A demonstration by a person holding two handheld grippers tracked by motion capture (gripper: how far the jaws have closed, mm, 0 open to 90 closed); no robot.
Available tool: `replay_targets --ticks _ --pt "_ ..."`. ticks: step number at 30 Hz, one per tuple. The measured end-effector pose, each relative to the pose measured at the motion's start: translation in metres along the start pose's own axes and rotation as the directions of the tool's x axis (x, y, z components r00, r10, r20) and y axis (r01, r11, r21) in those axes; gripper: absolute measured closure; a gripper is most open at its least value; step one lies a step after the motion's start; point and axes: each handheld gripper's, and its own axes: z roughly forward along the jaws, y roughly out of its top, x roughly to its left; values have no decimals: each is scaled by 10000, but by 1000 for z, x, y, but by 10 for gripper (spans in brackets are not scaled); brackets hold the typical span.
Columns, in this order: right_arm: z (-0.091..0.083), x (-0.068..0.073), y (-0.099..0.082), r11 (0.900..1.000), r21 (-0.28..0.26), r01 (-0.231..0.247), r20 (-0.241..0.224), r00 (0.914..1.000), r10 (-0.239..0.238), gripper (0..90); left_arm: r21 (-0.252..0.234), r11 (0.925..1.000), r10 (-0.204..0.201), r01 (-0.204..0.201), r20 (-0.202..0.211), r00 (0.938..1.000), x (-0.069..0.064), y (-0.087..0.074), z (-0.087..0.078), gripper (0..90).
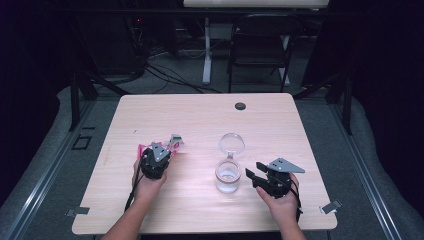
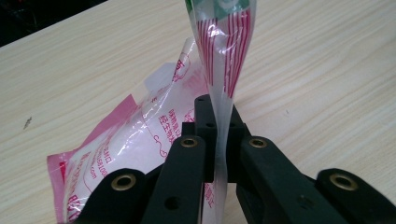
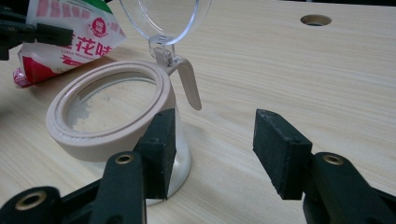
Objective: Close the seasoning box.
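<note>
Left gripper view: a pink-and-white plastic powder bag (image 2: 140, 140) is being pinched by the closed left gripper (image 2: 219, 140). At right, the open-lidded clear jar (image 3: 112, 112) is waiting beside the open, empty right gripper (image 3: 219, 149); pouring is judged undone.

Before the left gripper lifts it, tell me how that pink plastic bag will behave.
The pink plastic bag will probably flop: its film is thin and creased, twisting to a narrow strip where the left gripper pinches it. It looks glossy, so it may slip. The white filling seems to sit low, so the bag will likely sag.
</note>
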Motion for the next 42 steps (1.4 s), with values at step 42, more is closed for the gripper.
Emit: replay_targets --ticks 42 --pt "7 0 4 10000 -51 -56 -63 10000 56 484 -2407 9388 -2680 2464 -609 9615 88 3 -90 900"
